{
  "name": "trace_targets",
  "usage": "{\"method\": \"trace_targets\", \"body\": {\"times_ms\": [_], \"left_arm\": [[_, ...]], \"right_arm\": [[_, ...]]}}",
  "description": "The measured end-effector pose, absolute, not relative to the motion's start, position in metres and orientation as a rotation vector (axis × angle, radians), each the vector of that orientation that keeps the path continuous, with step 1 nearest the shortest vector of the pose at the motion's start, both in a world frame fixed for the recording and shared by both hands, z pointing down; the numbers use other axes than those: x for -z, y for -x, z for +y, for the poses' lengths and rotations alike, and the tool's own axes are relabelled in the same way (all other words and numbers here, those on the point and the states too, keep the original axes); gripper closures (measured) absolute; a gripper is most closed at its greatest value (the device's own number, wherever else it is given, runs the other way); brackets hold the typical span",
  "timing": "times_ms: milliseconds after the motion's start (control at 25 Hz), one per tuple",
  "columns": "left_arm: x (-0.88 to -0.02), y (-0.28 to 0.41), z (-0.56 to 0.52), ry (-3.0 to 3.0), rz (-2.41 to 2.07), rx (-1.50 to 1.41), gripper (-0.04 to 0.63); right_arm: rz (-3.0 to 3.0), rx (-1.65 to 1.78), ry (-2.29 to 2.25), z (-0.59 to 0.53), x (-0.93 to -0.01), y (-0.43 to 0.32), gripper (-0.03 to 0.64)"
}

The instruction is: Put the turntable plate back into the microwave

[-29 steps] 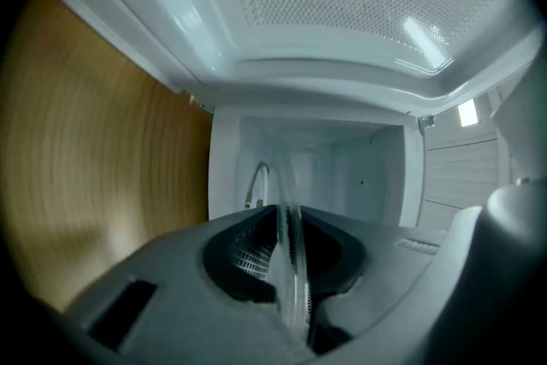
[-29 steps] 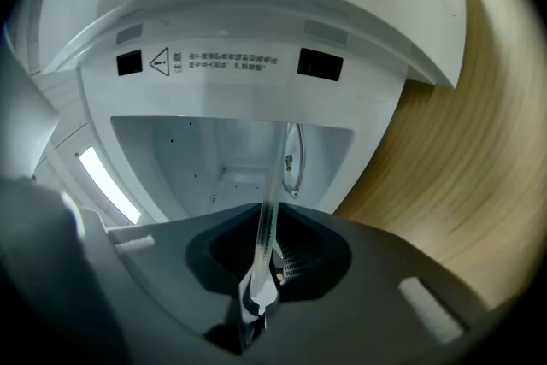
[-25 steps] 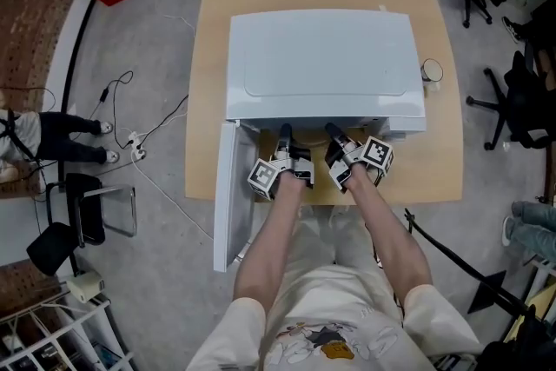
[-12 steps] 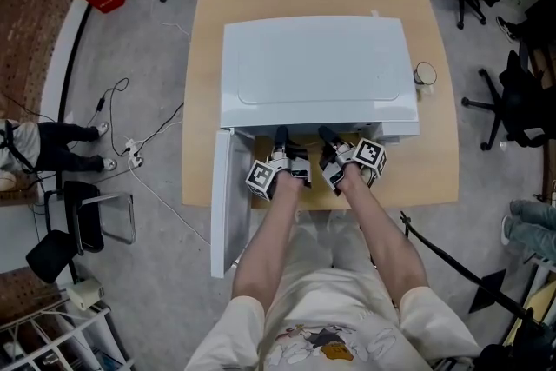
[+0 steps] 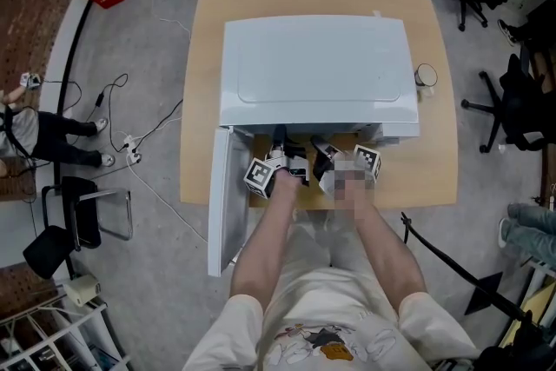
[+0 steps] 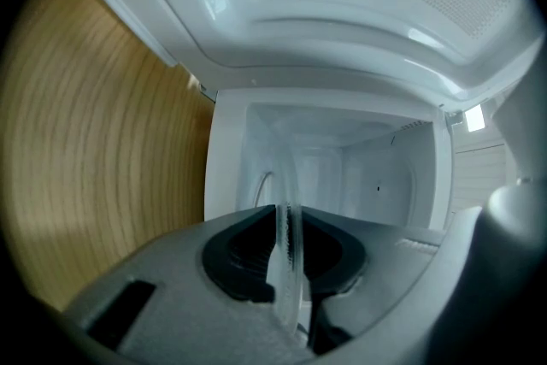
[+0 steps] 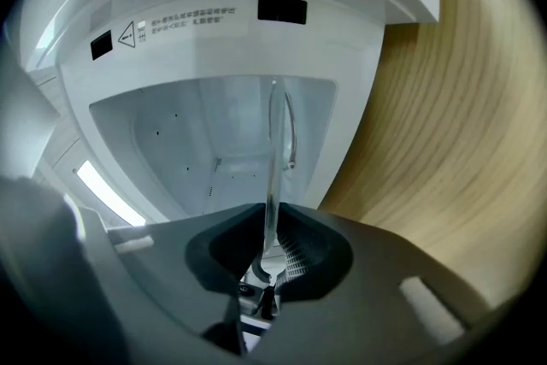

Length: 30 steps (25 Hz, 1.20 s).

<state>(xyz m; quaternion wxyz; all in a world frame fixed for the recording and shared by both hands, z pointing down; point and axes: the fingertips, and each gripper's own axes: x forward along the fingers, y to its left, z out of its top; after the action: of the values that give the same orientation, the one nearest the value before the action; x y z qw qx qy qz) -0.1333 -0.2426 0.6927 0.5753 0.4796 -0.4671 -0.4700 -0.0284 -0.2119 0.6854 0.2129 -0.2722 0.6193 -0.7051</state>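
On the light wooden tabletop (image 5: 200, 100), at the open white microwave's (image 5: 313, 65) mouth, the clear round glass turntable plate (image 6: 285, 239), probably heavy, slick and breakable, is best gripped at its near rim, where the left gripper's (image 5: 280, 143) jaws clamp it and the right gripper's (image 5: 320, 148) jaws are closing around it.

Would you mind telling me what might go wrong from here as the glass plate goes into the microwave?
1. The right gripper is closing its jaws with the rim of the glass plate between them, seemingly not yet clamped. Only the left gripper pinches it firmly, so it may tilt or slip.
2. The plate is at the opening of the microwave, so its rim could knock the cavity's edge and chip.
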Motion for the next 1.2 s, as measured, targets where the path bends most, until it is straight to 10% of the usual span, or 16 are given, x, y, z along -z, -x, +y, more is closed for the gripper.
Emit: {"method": "trace_targets", "body": {"times_ms": [160, 320, 1200], "left_arm": [[-0.696, 0.131, -0.246, -1.160, -1.082, 1.084, 0.555], [-0.677, 0.120, -0.247, -1.243, -1.011, 1.055, 0.408], [-0.703, 0.094, -0.219, -1.212, -1.070, 0.807, 0.560]], "right_arm": [[1.676, 1.948, 0.782, -0.219, -0.683, 0.026, 0.563], [1.643, 1.967, 0.829, -0.221, -0.690, 0.020, 0.569], [1.550, 2.008, 0.971, -0.236, -0.704, 0.016, 0.565]]}}
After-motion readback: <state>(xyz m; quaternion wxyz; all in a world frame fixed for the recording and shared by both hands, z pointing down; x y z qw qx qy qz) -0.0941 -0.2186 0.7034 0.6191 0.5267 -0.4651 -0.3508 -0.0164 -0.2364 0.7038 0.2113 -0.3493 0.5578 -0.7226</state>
